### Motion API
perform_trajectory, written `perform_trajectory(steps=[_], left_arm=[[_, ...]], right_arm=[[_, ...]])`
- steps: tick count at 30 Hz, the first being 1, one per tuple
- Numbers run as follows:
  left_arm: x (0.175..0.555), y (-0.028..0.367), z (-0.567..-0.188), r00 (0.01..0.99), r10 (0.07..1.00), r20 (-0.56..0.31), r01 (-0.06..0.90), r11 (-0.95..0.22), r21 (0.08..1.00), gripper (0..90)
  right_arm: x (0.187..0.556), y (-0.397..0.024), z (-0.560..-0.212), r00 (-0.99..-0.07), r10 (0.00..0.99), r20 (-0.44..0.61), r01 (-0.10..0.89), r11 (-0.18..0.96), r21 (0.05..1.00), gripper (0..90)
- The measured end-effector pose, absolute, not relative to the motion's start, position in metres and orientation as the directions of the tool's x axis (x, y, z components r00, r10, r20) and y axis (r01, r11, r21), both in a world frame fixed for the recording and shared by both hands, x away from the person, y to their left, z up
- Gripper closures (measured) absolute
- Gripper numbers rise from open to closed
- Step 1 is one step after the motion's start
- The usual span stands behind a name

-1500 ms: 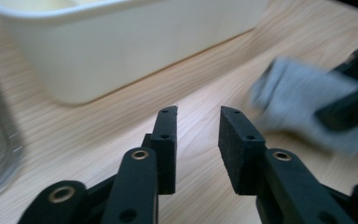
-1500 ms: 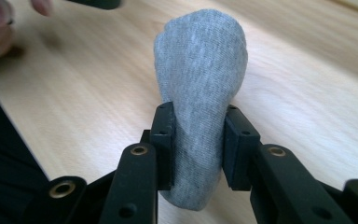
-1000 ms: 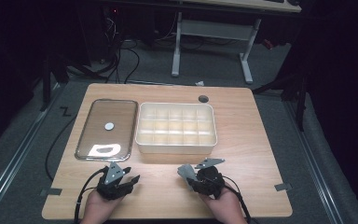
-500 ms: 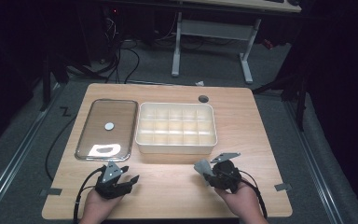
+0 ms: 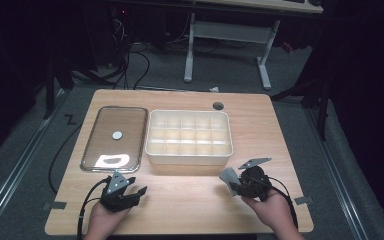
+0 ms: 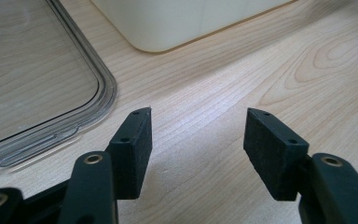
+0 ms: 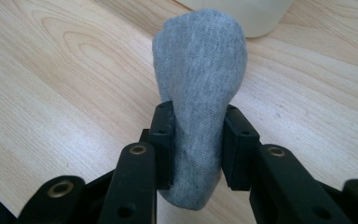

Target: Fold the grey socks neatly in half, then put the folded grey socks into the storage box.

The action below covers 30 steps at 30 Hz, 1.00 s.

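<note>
In the high view the person's forearms are cut off by the bottom edge, and both grippers show as small dark shapes whose jaws are hard to read there. In the right gripper view the lower end of the grey sock [image 7: 198, 93] sits down between the jaw arms and is partly hidden. The divided bin [image 5: 189, 136] is cropped to a pale corner at the top of both gripper views. The clear lid [image 5: 115, 138] runs off the left edge of the left gripper view, and the small round mark at its middle is too small to identify.

The right gripper [image 7: 196, 140] is clamped on the sock, both pads pressing its sides at about mid-length. The upper, rounded end of the sock stands up beyond the fingertips; the lower end hangs below the pads. In the high view the sock [image 5: 228, 179] points left from the right gripper [image 5: 236, 186], above the table [image 5: 190, 200], just in front of the bin's near wall and apart from it.

The left gripper [image 6: 196, 126] has just been opening; its jaws stand wide apart with only bare wood between them, close to the lid's near corner.
</note>
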<state>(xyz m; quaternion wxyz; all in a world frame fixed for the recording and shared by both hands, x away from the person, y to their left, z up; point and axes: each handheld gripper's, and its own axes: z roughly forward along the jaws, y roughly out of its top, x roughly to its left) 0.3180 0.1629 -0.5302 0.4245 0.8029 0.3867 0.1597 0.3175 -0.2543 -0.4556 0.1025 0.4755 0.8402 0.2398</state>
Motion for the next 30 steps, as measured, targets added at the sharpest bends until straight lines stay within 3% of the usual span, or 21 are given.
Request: perform_trajectory(steps=[30], left_arm=[[0.318,0.161,-0.531,0.659,0.749,-0.076,0.483,-0.343,0.805,41.6]], right_arm=[[0.36,-0.252,-0.407,-0.561,0.826,0.055,0.762,0.489,0.424,70.0]])
